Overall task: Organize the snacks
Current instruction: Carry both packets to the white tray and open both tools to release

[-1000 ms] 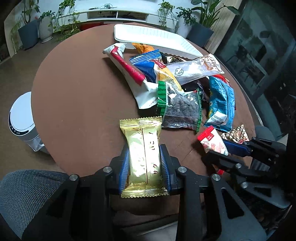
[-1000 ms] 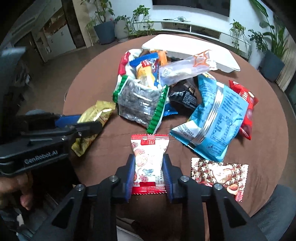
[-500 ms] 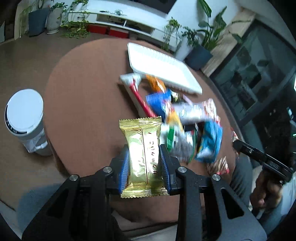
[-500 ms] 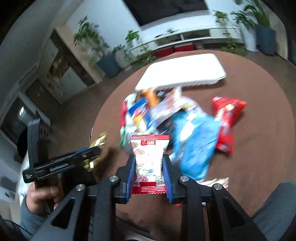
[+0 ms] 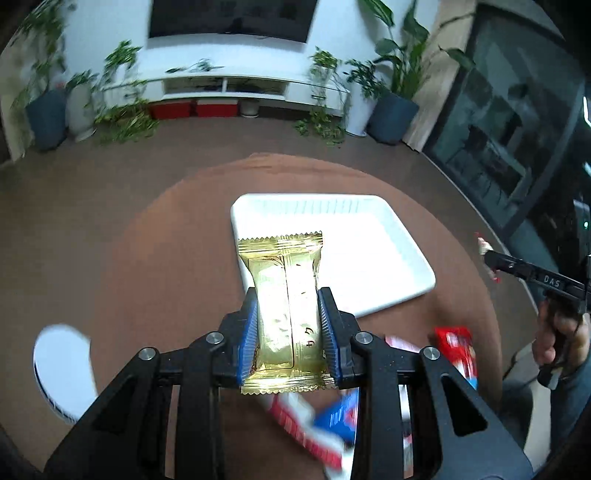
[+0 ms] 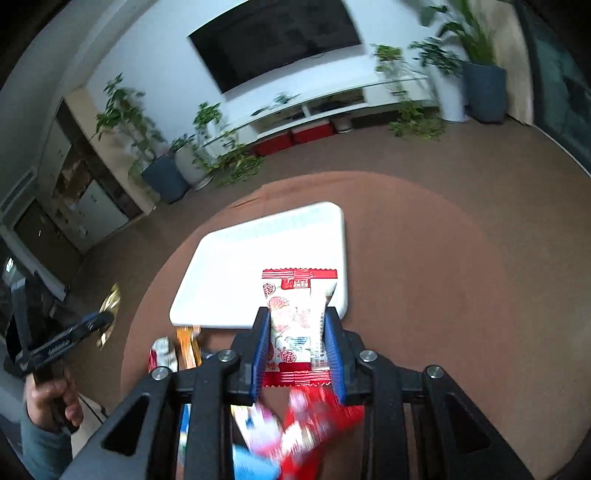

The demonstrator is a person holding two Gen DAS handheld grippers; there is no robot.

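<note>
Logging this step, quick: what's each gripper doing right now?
Left gripper: shut on the gold snack packet.
Right gripper: shut on the red-and-white snack packet.

Domestic living room: wall-mounted television [image 5: 229, 18] above a low white media console [image 5: 225, 86]; potted plants [image 6: 159, 147] along the wall; brown floor; round brown table [image 5: 155, 266] bearing a white tray [image 5: 369, 266].

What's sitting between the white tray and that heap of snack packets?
In the left wrist view, only bare brown table shows between the white tray and the snack packets; the jaws hide part of that stretch.
</note>
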